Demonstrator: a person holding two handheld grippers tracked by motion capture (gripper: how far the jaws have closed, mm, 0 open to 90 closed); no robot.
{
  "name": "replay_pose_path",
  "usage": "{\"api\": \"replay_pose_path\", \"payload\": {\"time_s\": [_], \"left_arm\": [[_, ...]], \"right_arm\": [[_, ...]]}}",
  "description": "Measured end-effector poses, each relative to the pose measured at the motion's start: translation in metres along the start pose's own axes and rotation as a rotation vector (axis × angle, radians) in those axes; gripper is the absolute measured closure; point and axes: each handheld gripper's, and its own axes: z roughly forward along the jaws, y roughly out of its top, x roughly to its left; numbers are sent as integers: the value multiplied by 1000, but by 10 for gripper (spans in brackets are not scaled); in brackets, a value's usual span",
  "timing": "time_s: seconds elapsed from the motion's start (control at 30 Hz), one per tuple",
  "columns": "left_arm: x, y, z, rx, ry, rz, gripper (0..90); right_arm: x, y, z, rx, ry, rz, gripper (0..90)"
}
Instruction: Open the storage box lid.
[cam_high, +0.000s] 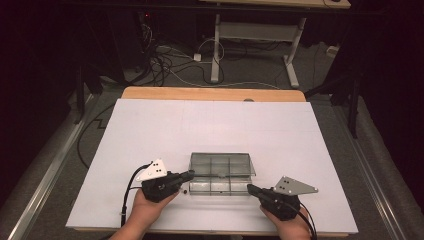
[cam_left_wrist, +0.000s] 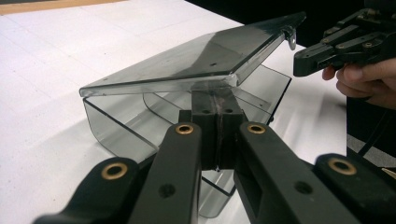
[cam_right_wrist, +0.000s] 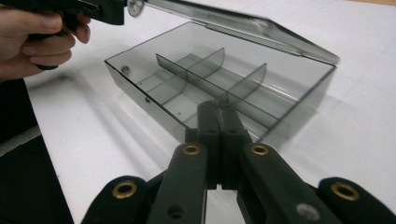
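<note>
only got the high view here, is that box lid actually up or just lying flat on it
observer: up part way. in the left gripper view the lid slopes up off the box, with a clear gap under its free edge
operator: anything inside
observer: the right gripper view shows dividers, and the compartments i can see look empty
operator: right gripper open?
observer: shut. the right gripper has its jaws pressed together, pointing at the box's near wall

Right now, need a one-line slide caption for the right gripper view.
Shut right gripper points at a smoky clear divided box, lid propped half open by the left gripper.
</note>
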Motion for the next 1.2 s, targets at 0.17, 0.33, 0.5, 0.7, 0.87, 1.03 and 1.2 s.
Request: {"api": "replay_pose_path", "payload": {"time_s": [0.17, 0.33, 0.5, 0.7, 0.87, 1.03, 1.2], "left_arm": [[2, 1, 0, -6, -2, -11, 874], [3, 1, 0, -7, 8, -8, 874], [2, 0, 1, 3, 9, 0, 873], [0, 0, -1, 11, 19, 2, 873], [-2, 0, 1, 6, 21, 1, 873], [-3, -1, 4, 27, 40, 14, 873], [2, 0, 12, 35, 46, 15, 873]], "right_arm": [[-7, -4, -4, 0, -24, -4, 900], [-16, -7, -4, -1, -39, 1, 900], [-25, -7, -3, -5, -52, 8, 900], [-36, -2, 3, -9, -78, 2, 900], [-44, 3, 8, -11, -96, 8, 900], [-56, 11, 18, -12, -124, -10, 900], [-67, 14, 25, -11, -143, 0, 900]]}}
